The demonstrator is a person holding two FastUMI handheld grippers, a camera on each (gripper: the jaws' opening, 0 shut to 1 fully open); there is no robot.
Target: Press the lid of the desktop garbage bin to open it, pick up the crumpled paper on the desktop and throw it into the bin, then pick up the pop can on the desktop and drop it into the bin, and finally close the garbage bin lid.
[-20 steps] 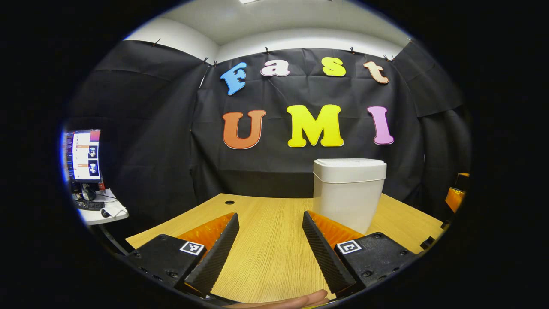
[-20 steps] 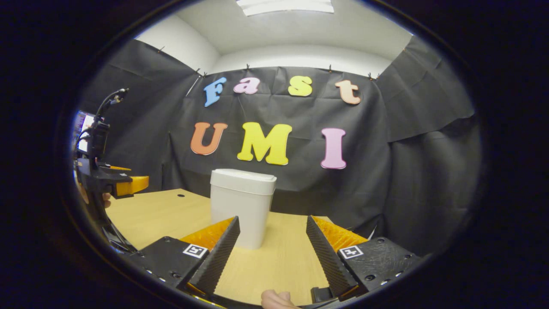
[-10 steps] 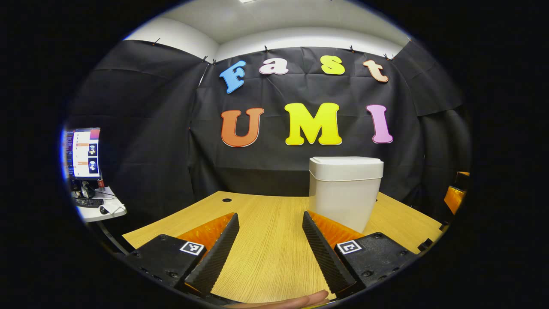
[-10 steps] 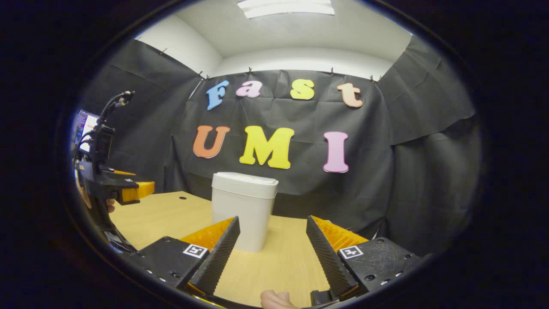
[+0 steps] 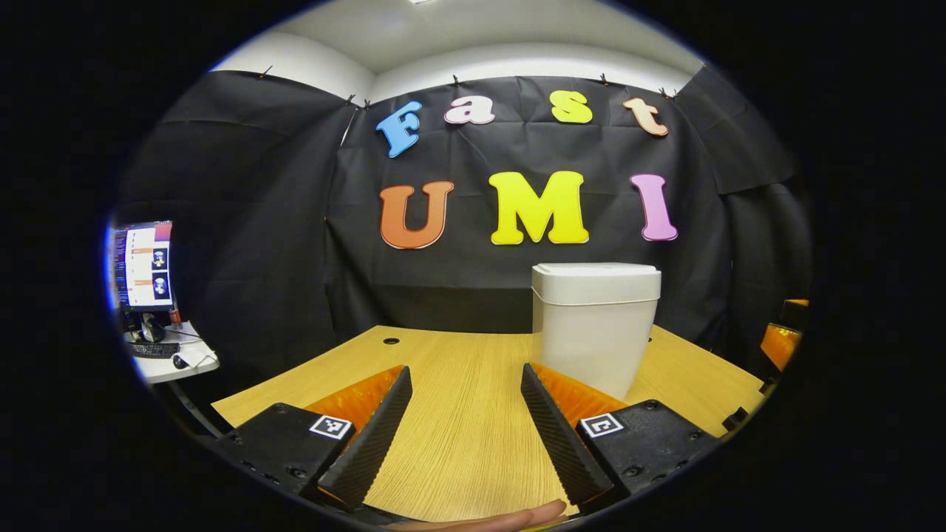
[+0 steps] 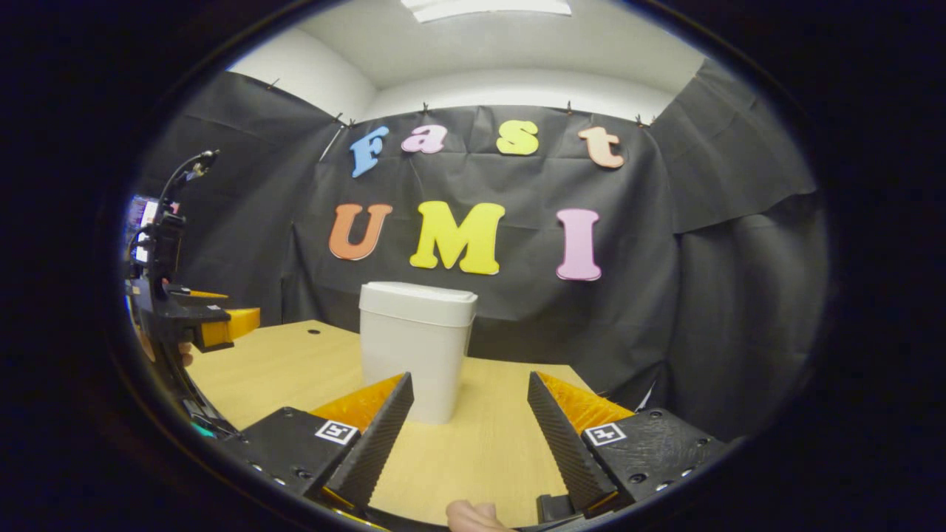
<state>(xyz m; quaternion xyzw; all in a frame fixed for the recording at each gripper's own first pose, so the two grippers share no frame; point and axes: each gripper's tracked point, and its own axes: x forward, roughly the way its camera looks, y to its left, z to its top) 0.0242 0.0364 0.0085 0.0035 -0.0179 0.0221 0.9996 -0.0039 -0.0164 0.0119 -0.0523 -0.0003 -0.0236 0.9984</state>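
Both grippers spread wide, nothing between the fingers: left gripper (image 5: 462,436) at the bottom of the left gripper view, right gripper (image 6: 469,436) at the bottom of the right gripper view. White garbage bin (image 5: 596,325) upright on the wooden desktop (image 5: 458,384), right of centre in the left gripper view, just behind the right-hand finger; in the right gripper view (image 6: 416,347) left of centre, behind the left-hand finger. Lid (image 6: 418,303) shut, flat-topped with rounded corners, smooth matte plastic, above fingertip level. Probably nearer the right gripper, so a rise and a push down on the lid likely next. Desktop pale, straight-grained. Finger faces ribbed.
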